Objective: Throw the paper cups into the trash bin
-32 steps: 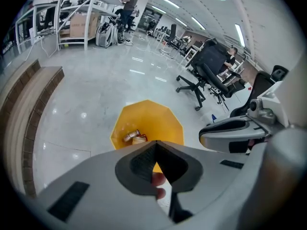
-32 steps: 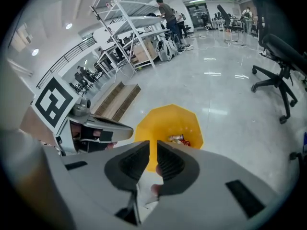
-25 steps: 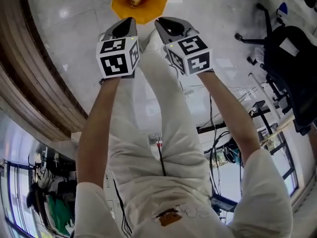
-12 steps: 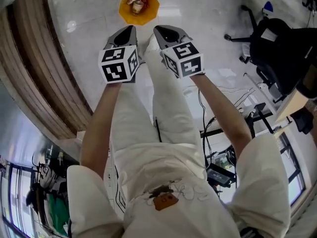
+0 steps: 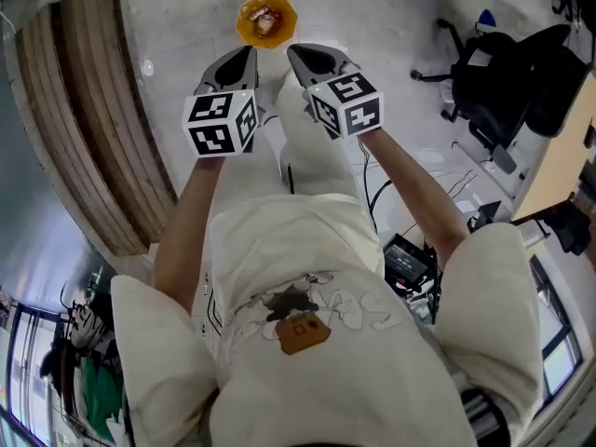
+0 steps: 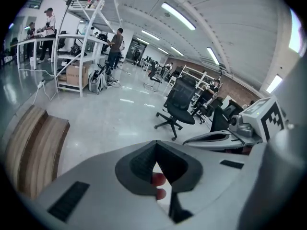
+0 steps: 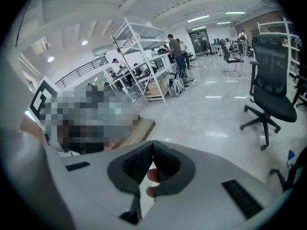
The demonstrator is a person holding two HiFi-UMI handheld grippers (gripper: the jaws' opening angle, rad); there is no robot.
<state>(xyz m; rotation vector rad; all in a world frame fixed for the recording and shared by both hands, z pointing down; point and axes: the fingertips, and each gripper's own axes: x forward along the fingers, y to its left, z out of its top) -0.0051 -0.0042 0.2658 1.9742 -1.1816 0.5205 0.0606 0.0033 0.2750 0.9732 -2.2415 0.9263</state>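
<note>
Just ahead of the person's feet, the orange trash bin (image 5: 245, 29) stands on the pale floor, with the paper cups (image 5: 265, 17) lying inside it. Both arms reach forward side by side. The left gripper (image 5: 242, 57) and the right gripper (image 5: 310, 57) hover near the bin, each clenched with its jaw tips meeting on nothing. A curved wooden bench (image 5: 102, 110) runs along the left.

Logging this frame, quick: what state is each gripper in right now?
Left gripper: closed, jaws together, holding nothing.
Right gripper: closed, jaws together, holding nothing.
</note>
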